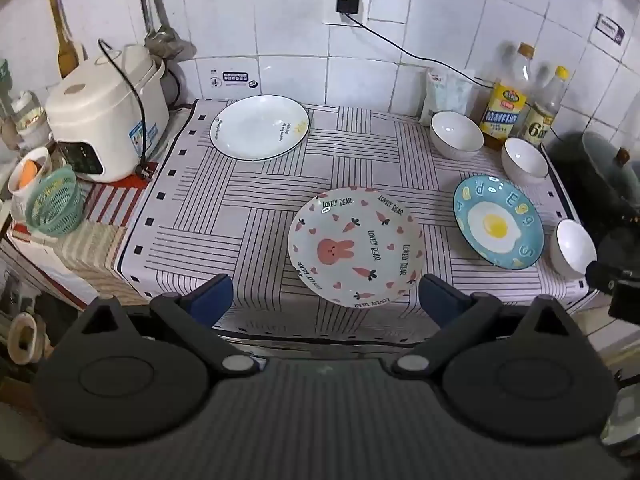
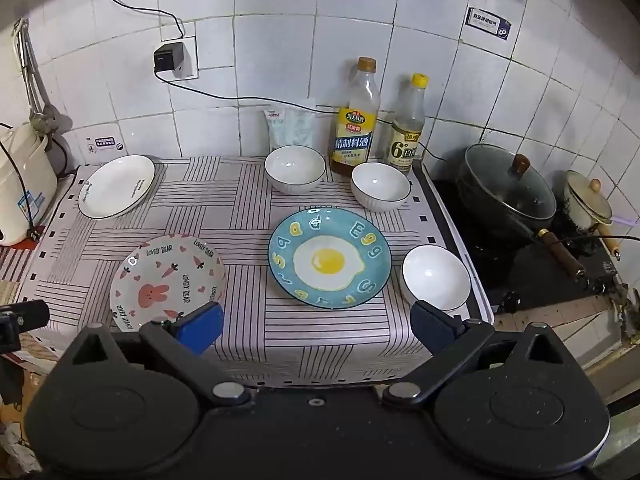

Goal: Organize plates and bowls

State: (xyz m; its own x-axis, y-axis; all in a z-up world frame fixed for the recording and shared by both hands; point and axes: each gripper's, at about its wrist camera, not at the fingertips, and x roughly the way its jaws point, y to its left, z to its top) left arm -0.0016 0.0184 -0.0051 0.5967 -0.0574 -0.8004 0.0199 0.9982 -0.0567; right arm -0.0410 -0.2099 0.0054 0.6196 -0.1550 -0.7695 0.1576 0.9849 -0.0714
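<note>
Nearest the counter (image 2: 320, 344) edge, both the left gripper (image 1: 326, 300) and right gripper (image 2: 316, 322) hang spread wide, holding nothing. Just past them sit the bunny plate (image 1: 355, 246) and egg plate (image 2: 329, 257), one white bowl (image 2: 436, 278) beside. Further back: white plate (image 1: 260, 127), two more bowls (image 2: 295, 169).

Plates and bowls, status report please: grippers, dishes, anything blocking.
Left gripper open, right gripper open, both empty. Three plates, three bowls spread apart on cloth, none stacked. Nothing blocking.

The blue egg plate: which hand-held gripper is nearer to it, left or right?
Right. The right hand-held gripper hangs open directly in front of the blue egg plate. The left hand-held gripper is open before the bunny plate, with the egg plate off to its right.
</note>
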